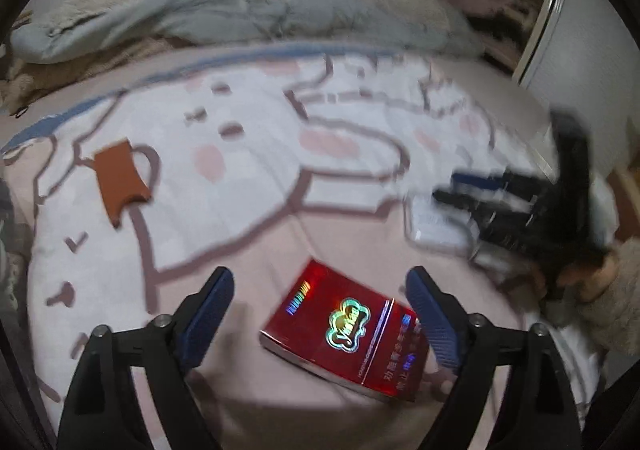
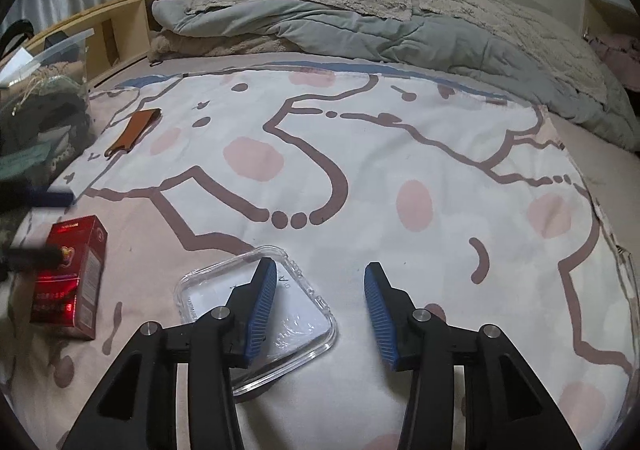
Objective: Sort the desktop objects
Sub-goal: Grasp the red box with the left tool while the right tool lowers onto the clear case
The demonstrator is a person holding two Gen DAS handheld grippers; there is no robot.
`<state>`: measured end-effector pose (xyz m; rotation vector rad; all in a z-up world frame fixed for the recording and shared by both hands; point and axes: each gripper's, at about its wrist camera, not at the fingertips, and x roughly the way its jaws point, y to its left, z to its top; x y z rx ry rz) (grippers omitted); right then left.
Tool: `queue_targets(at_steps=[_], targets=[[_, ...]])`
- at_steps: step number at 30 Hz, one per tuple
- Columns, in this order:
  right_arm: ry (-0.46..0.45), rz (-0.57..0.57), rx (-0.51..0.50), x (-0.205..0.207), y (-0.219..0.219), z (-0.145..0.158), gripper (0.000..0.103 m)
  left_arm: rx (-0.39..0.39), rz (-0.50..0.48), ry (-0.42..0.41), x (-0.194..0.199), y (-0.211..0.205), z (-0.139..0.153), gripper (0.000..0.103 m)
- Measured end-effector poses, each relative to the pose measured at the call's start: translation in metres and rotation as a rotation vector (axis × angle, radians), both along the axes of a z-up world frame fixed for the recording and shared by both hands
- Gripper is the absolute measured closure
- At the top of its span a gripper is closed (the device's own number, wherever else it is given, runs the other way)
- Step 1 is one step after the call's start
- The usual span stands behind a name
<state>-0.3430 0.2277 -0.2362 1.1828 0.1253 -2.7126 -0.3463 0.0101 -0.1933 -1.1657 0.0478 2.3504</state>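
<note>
While hanging over the red cigarette pack (image 1: 344, 334), pinches nothing: thus the left hand-held gripper (image 1: 319, 276), spread wide, blue pads on either side of the pack and apparently not pressing it. Lies flat on the cartoon-print bed sheet (image 1: 248, 177), that pack, face up and skewed to the fingers.

Likewise open and empty on the right hand-held gripper (image 2: 320, 264), fingers moderately apart, with its left finger crossing over a clear plastic case (image 2: 280, 334) that rests on the sheet just beside the pack. Well apart, toward the far left of the bed, lies a flat brown leather sleeve (image 1: 120, 181).

Expect a light pack of thin card, probably hollow enough to dent, with a glossy and likely slippery skin. Take it across the two long narrow sides, near the middle, after squaring the fingers to its skew; squeeze gently. Judge the clear case stiff but smooth and shallow, best caught by its raised rim; treat the sleeve as soft and limp.

Shows, on the pack's face, a holographic emblem with looping script, a rainbow strip of letters and a line of Chinese characters; too blurred to read with any certainty. Carries small print on the case too, unreadable.
</note>
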Motion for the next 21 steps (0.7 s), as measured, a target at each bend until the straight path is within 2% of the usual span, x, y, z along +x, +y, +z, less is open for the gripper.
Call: queue_targets(at_steps=[3,7,9,13,17,21], targets=[[0.013,-0.002,0.029,0.002,-0.004,0.0,0.057,0.069,-0.03,0.004,0.001,-0.011,0.012,0.008],[0.024,-0.005,0.052,0.004,-0.006,0.0,0.057,0.079,-0.059,-0.013,-0.003,-0.008,0.009,0.008],[0.032,-0.006,0.07,0.005,-0.008,0.001,0.057,0.063,-0.066,-0.071,-0.01,-0.003,-0.002,0.008],[0.048,-0.008,0.104,0.006,-0.012,0.001,0.057,0.104,-0.112,-0.185,-0.011,0.005,-0.02,0.008],[0.039,-0.009,0.079,0.007,-0.01,0.0,0.057,0.071,-0.167,-0.185,0.005,0.008,-0.023,0.008],[0.035,-0.008,0.061,0.006,-0.008,0.0,0.057,-0.022,-0.186,-0.147,0.018,0.015,-0.023,0.005]])
